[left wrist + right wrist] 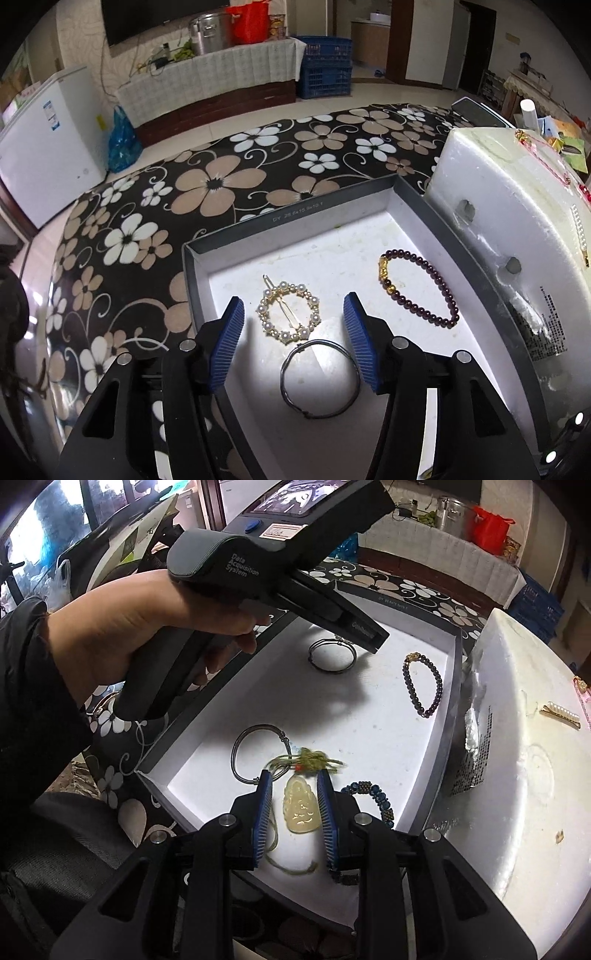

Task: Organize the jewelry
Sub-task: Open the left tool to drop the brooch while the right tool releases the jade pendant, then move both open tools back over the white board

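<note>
A grey tray (288,218) with a white floor holds the jewelry. My left gripper (293,300) stands open over it, and a round pearl hair clip (263,314) lies flat between its blue pads without touching them. A thin silver bangle (282,376) lies just below the clip, a dark red bead bracelet (419,288) to the right. My right gripper (293,773) is open around a pale jade pendant (301,805) on a green cord (314,758), which rests on the tray floor. Beside it lie a second silver bangle (236,753) and a blue bead bracelet (373,792).
A white foam box (517,738) stands against the tray's right side, with a pearl bar clip (559,712) on top. A person's hand (122,627) holds the left gripper above the tray's far half. The floral tablecloth (207,184) spreads to the left and behind.
</note>
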A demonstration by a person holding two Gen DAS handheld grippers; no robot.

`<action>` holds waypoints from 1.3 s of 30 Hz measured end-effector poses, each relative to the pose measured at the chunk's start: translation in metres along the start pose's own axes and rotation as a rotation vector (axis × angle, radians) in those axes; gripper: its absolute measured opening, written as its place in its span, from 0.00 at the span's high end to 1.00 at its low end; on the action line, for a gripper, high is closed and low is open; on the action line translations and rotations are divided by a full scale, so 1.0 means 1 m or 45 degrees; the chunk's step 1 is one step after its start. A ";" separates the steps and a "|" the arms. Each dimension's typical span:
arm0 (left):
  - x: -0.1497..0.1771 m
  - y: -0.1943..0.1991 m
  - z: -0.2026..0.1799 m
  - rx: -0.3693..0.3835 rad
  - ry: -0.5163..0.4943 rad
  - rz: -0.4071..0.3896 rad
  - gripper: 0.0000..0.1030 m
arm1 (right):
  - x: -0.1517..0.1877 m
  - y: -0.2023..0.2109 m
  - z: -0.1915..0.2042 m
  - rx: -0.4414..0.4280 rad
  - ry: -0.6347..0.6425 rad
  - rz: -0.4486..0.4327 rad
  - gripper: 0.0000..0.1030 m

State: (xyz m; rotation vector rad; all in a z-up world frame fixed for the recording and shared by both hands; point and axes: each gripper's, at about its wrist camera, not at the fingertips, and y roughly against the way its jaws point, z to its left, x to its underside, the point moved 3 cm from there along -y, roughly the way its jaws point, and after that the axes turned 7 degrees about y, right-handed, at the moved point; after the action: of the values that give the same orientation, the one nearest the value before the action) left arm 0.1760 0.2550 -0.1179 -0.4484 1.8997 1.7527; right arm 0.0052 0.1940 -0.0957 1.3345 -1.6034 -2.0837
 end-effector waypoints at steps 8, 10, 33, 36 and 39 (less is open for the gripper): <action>-0.001 0.026 -0.001 0.006 0.052 -0.057 0.35 | -0.003 0.016 -0.005 -0.011 -0.004 -0.062 0.51; -0.002 0.033 -0.003 0.001 0.054 -0.074 0.35 | -0.004 0.020 -0.008 -0.008 0.000 -0.077 0.50; -0.023 0.097 -0.077 0.099 0.006 -0.284 0.18 | 0.017 0.109 -0.083 0.179 -0.055 -0.330 0.11; -0.023 0.103 -0.094 0.137 -0.025 -0.301 0.18 | 0.026 0.117 -0.108 0.210 -0.143 -0.325 0.10; -0.024 0.107 -0.107 0.164 -0.044 -0.314 0.18 | 0.036 0.124 -0.132 0.233 -0.217 -0.313 0.10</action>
State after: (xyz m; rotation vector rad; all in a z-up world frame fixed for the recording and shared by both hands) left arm 0.1199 0.1587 -0.0133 -0.5735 1.8336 1.4619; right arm 0.0386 0.0332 -0.0102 1.5178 -1.8191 -2.2936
